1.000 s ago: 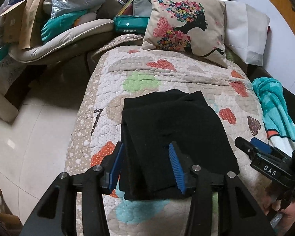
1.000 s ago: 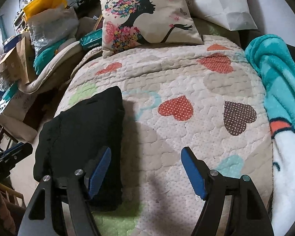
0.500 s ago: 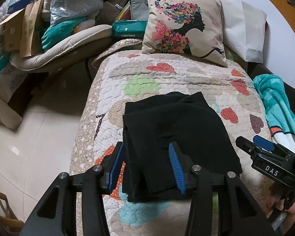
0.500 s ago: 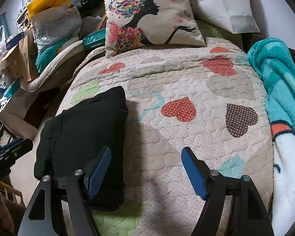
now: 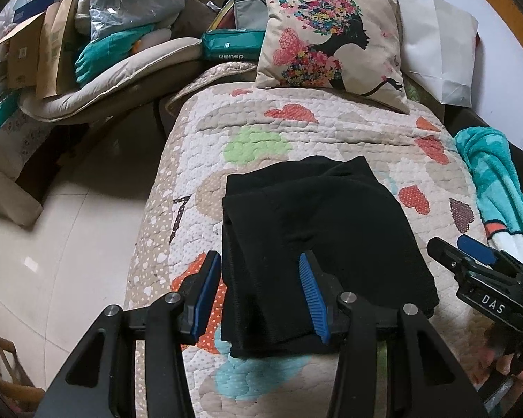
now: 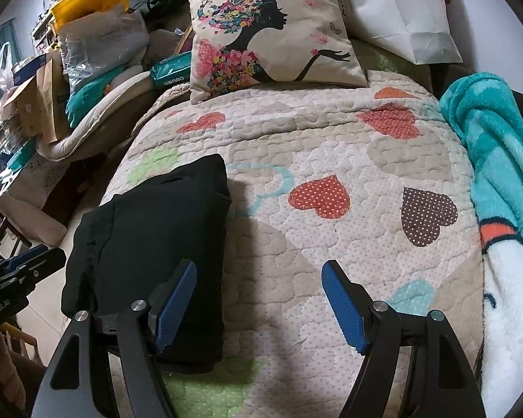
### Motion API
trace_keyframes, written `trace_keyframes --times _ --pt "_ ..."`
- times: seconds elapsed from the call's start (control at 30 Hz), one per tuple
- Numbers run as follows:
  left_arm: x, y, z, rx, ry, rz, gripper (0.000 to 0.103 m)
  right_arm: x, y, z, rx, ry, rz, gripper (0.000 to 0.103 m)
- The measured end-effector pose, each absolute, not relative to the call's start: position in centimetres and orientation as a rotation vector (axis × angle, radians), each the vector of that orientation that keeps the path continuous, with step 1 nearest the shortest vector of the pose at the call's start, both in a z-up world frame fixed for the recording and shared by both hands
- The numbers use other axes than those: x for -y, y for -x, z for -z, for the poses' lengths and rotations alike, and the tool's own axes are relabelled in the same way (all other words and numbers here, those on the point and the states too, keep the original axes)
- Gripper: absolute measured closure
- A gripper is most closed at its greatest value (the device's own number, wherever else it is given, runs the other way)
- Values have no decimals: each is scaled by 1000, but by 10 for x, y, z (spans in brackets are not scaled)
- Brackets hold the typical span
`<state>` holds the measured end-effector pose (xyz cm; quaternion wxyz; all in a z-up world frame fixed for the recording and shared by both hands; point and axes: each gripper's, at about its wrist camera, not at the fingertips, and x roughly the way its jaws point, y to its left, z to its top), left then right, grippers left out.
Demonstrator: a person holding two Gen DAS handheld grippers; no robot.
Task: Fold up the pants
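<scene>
The black pants [image 5: 317, 240] lie folded into a thick rectangle on the heart-patterned quilt [image 5: 331, 132], near its left edge. They also show in the right wrist view [image 6: 150, 230]. My left gripper [image 5: 258, 296] is open, held above the near left corner of the pants, holding nothing. My right gripper [image 6: 261, 303] is open and empty over bare quilt just right of the pants. The right gripper also shows in the left wrist view [image 5: 477, 271].
A flower-lady cushion [image 5: 331, 41] and a white bag [image 5: 439, 52] stand at the bed's far end. A teal blanket [image 6: 498, 160] lies along the right edge. Boxes, bags and a beige cushion [image 5: 97, 80] crowd the left; tiled floor [image 5: 52, 244] lies beside the bed.
Both grippers have drawn back and up a little from the folded pants; the pants have stayed still and both grippers have stayed open.
</scene>
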<state>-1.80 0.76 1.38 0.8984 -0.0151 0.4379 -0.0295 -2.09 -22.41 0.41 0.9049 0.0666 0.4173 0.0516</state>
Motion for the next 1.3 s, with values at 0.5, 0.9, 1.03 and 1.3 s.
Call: trace_keyframes --times 0.5,0.9,1.03,1.3 --pt "-13 30 -39 -798 90 102 57 207 26 -12 -838 -92 -127 23" --pt "-10 35 -48 -749 74 101 57 205 26 -9 -846 -96 -128 22" --pt "-10 34 -47 -757 75 102 57 205 26 -8 -848 -99 -129 22" --pt "-12 32 -43 -774 71 99 57 205 27 -7 -852 -101 -128 22"
